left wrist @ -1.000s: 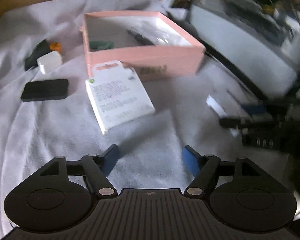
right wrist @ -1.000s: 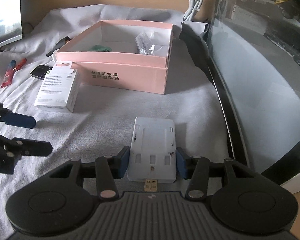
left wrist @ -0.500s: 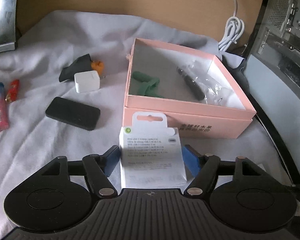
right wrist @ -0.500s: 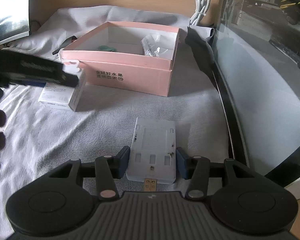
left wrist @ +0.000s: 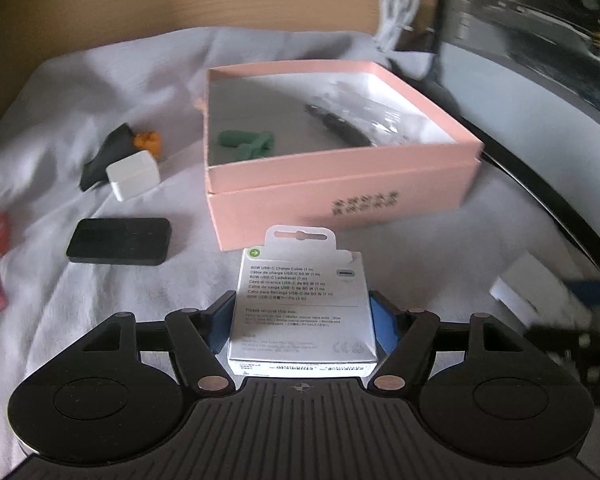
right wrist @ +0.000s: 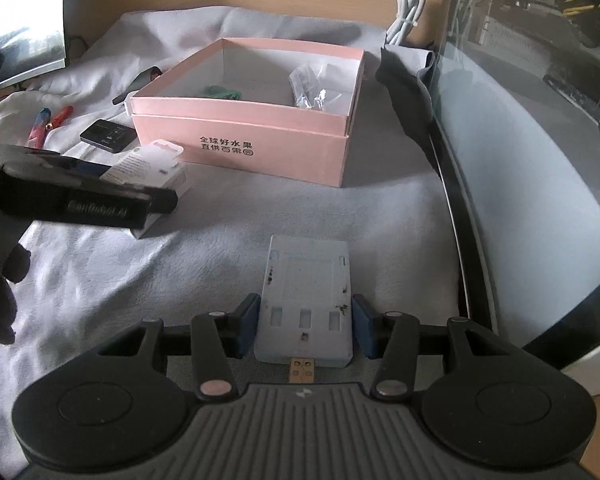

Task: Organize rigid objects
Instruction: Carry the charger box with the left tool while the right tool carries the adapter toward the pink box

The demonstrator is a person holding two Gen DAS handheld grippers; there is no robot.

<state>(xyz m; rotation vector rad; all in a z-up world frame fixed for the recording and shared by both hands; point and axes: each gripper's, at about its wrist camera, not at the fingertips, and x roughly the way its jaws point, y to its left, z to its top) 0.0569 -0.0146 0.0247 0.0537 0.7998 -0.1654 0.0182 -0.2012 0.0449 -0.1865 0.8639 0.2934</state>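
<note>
Left gripper (left wrist: pixel 302 322): now astride cable box (left wrist: pixel 302 308), jaws flanking, grip uncertain | Right gripper (right wrist: pixel 305 326): jaws holding USB hub (right wrist: pixel 306 300) | Place: mid-worktop, before pink box (left wrist: pixel 340 204) | Meaning: both near boxing

Both views sit low behind their own gripper fingers and look forward and steeply down at a grey cloth (left wrist: pixel 148 320) on a table.

The left wrist view sits close to the cloth and faces the pink box (left wrist: pixel 340 184) at 12 o'clock, with the box's near corner toward it. The right gripper (left wrist: pixel 580 300) shows blurred at 3 o'clock.

The right wrist view sits a little further back and faces the same pink box (right wrist: pixel 260 148) at 12 o'clock. The left gripper (right wrist: pixel 100 196) enters at 9 o'clock.

Both views share the box, the cloth and the white cable (right wrist: pixel 408 4) at 1 o'clock.
</note>
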